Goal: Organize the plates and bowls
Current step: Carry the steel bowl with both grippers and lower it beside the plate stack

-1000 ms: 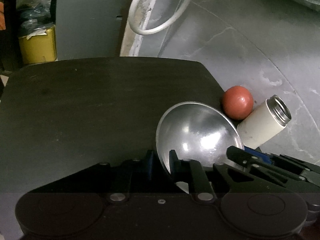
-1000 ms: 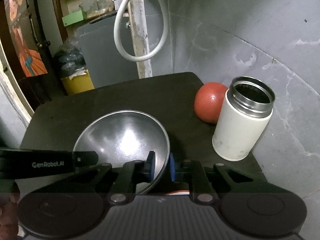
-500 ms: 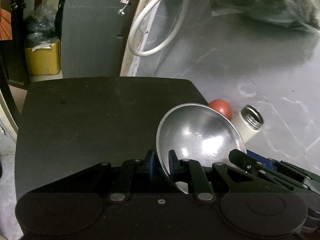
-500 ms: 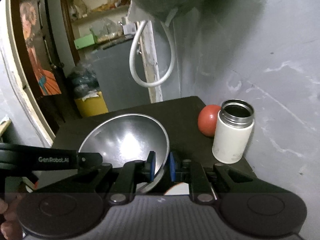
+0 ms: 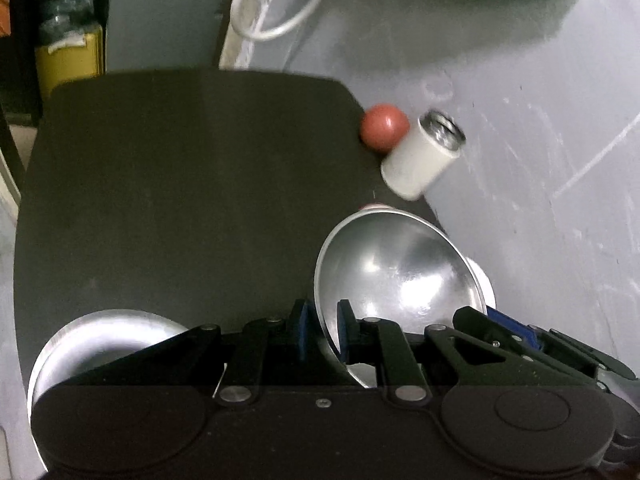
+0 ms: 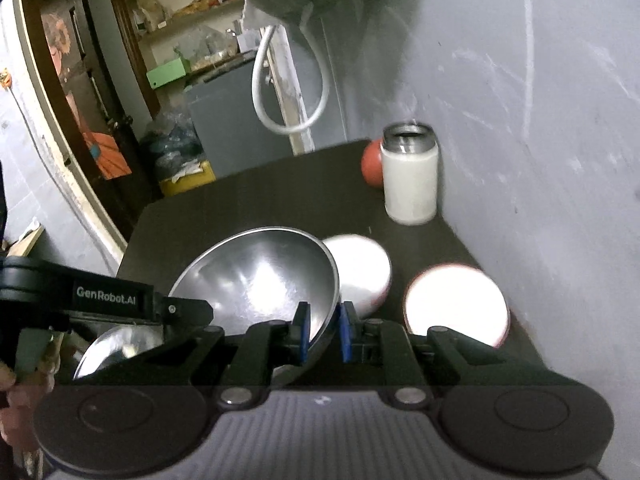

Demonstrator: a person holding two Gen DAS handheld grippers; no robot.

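Observation:
A shiny steel bowl (image 5: 400,280) (image 6: 260,280) hangs tilted above the dark table (image 5: 180,180) (image 6: 260,200), held by both grippers. My left gripper (image 5: 323,332) is shut on its left rim. My right gripper (image 6: 323,332) is shut on the opposite rim. Below the held bowl sit two white plates with red edges (image 6: 360,276) (image 6: 456,304), near the wall. A second steel bowl (image 5: 100,340) (image 6: 120,348) rests at the table's near left corner, partly hidden by the gripper bodies.
A red ball (image 5: 384,126) (image 6: 370,164) and an open white steel flask (image 5: 420,156) (image 6: 410,176) stand at the far right of the table against the grey wall (image 6: 540,160). A white hose loop (image 6: 288,92) hangs behind. A hand (image 6: 8,380) shows at lower left.
Both grippers have pulled back and up with the steel bowl. The flask and ball look farther away, and the white plates and second steel bowl have come into view.

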